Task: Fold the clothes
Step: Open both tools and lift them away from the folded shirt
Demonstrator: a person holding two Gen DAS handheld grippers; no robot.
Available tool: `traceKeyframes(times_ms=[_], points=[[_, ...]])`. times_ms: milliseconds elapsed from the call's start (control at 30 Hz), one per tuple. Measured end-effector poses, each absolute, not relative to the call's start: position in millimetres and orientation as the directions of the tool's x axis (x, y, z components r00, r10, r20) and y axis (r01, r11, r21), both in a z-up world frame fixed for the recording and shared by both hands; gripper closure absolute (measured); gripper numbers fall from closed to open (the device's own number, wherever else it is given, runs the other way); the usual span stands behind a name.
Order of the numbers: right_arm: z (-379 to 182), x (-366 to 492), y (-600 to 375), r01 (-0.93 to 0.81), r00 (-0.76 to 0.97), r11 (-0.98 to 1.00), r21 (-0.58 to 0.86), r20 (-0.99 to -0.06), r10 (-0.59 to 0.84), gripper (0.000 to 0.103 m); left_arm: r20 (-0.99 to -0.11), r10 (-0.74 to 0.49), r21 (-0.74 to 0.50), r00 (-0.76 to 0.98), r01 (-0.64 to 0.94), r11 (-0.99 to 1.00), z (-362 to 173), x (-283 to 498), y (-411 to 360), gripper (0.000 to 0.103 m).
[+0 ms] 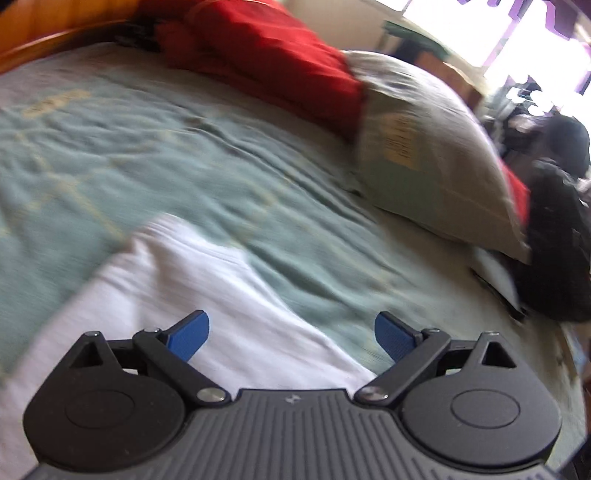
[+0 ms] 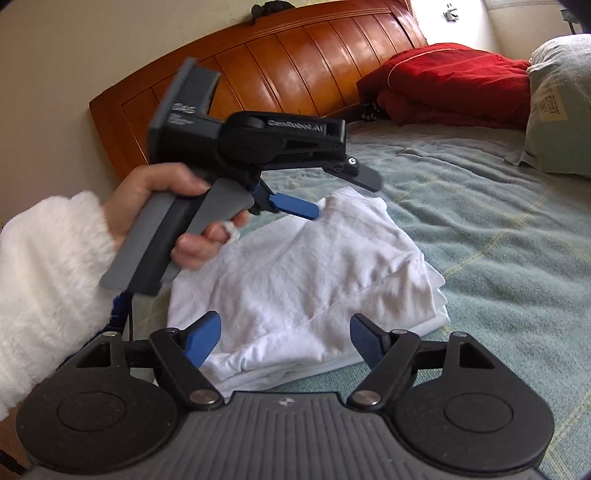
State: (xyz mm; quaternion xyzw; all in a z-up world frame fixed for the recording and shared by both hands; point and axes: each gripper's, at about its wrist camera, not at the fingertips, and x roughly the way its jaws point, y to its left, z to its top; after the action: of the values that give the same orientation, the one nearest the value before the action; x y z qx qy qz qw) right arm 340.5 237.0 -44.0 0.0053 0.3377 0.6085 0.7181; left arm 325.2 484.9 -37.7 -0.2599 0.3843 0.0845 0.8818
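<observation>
1. Daylight from blown-out window (image 1: pixel 517 33) — bright, soft shadows.
2. Left wrist view motion-blurred throughout.
3. Right wrist view sharp — glare on headboard (image 2: pixel 314 66).
4. Fisheye bends edges; dark corners.

the white garment (image 2: pixel 295 280) lies folded in a rumpled, layered stack on the green bedspread (image 2: pixel 498 236).

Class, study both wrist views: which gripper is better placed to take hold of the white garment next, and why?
Probably the right gripper: its open jaws straddle the near edge of the folded white garment. The left gripper, also open, sits raised above the garment's far end.
</observation>
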Motion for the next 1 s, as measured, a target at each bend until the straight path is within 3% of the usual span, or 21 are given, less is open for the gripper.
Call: traceKeyframes(times_ms=[167, 433, 700, 867, 1000], points=[[-43.2, 339.4, 237.8, -0.874, 0.040, 0.270, 0.403, -0.495, 0.868, 0.015, -0.756, -0.038, -0.377, 0.654, -0.388, 0.841, -44.6, 327.3, 478.1, 0.007], [-38.3, 353.5, 228.0, -0.866, 0.090, 0.332, 0.374, -0.536, 0.840, 0.008, -0.709, -0.040, -0.418, 0.704, -0.374, 0.828, -6.1, 227.1, 458.2, 0.007], [-48.3, 385.7, 213.2, -0.765, 0.176, 0.481, 0.428, -0.579, 0.796, 0.008, -0.713, -0.125, -0.504, 0.690, -0.380, 0.775, -52.8, 163.6, 402.0, 0.007], [-47.4, 384.7, 213.8, -0.768, 0.170, 0.470, 0.435, -0.570, 0.804, 0.008, -0.701, -0.052, -0.350, 0.711, -0.279, 0.894, -32.1, 148.8, 362.1, 0.007], [-46.4, 381.5, 216.3, -0.776, 0.161, 0.459, 0.432, -0.568, 0.807, 0.008, -0.695, -0.007, -0.302, 0.719, -0.283, 0.910, -38.9, 160.3, 359.6, 0.007]])
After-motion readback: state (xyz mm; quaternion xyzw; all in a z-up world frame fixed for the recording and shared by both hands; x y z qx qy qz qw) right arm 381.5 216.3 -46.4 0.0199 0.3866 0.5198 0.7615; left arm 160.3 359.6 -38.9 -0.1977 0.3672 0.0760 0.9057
